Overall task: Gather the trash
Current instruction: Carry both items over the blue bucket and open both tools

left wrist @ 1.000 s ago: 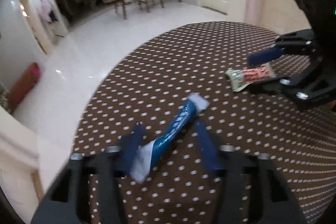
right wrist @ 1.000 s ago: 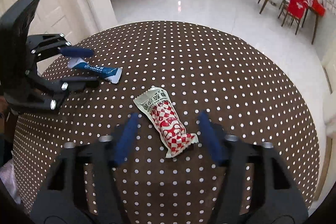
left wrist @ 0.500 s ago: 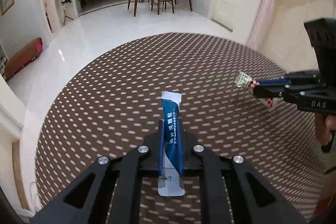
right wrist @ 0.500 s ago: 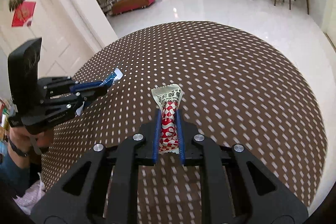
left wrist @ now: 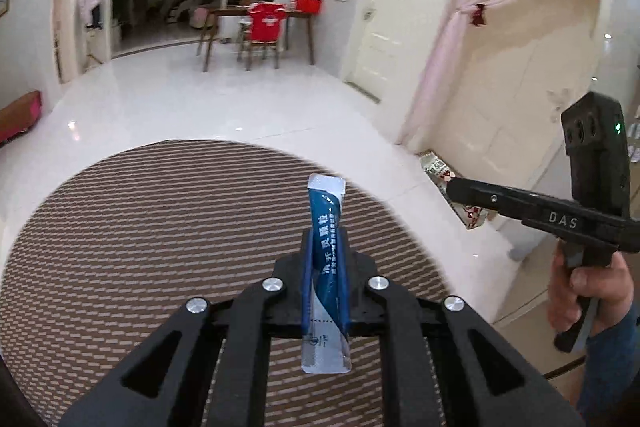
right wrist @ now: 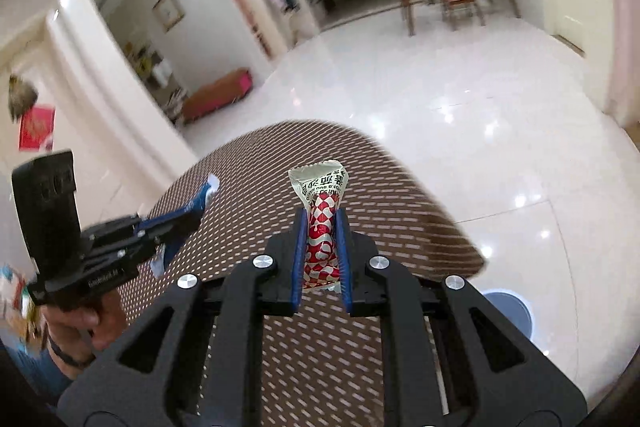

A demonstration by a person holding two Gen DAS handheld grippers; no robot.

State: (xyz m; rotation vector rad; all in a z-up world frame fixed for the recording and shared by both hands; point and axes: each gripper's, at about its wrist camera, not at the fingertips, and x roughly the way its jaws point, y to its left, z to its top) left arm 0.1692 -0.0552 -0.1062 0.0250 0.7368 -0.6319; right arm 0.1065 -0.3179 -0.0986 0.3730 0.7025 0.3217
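Blue sachet, light and limp, clamped mid-length in left gripper; red-checked wrapper, crinkly, pinched likewise in right gripper.

"DAS" in pale letters stands on the side of the right tool, right of frame in the left wrist view. The blue sachet and the red-and-white wrapper carry Chinese print, too small to read with certainty
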